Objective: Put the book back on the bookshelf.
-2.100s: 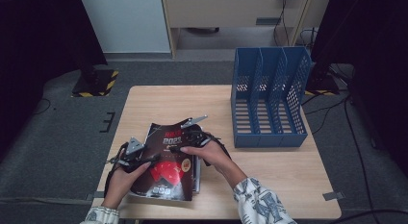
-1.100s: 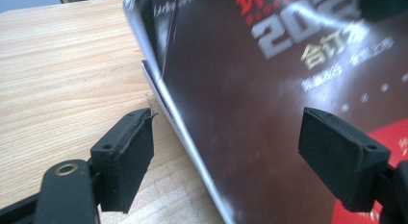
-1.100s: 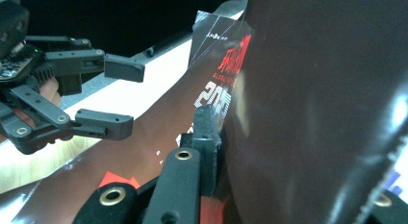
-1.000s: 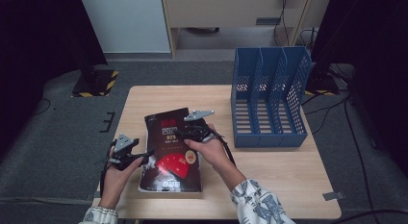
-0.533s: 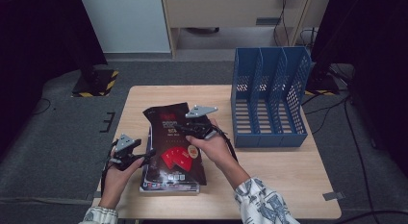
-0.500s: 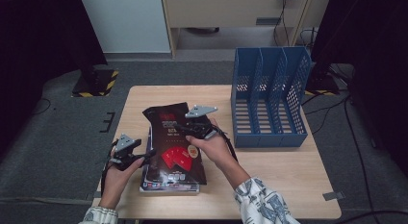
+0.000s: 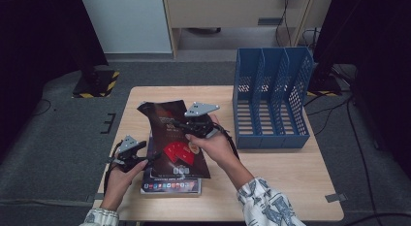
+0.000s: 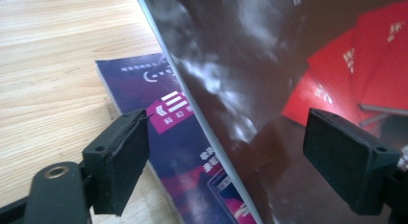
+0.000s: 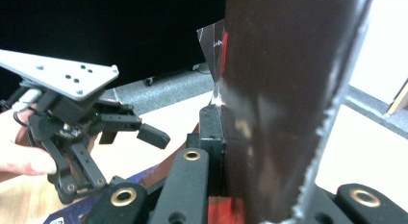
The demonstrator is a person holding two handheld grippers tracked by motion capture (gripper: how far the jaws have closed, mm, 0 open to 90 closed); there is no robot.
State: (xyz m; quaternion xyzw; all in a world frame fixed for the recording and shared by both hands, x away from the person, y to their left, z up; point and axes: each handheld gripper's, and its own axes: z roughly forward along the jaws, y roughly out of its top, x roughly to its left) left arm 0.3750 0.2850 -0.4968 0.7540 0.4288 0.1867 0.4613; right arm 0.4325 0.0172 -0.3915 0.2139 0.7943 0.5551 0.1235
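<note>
Magazine [image 7: 169, 134] clenched in my right gripper [image 7: 190, 127], lifting off the stack near the table's [image 7: 271, 187] front-left corner; left gripper [image 7: 151, 159] released; next, carry to the blue file rack [image 7: 271, 104].

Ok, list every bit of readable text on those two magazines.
dark magazine: white title lines and marks on the red fans, too small and blurred to read.
purple magazine: white print on cover and pink label, upside down and blurred, unreadable.
No legible text.
</note>
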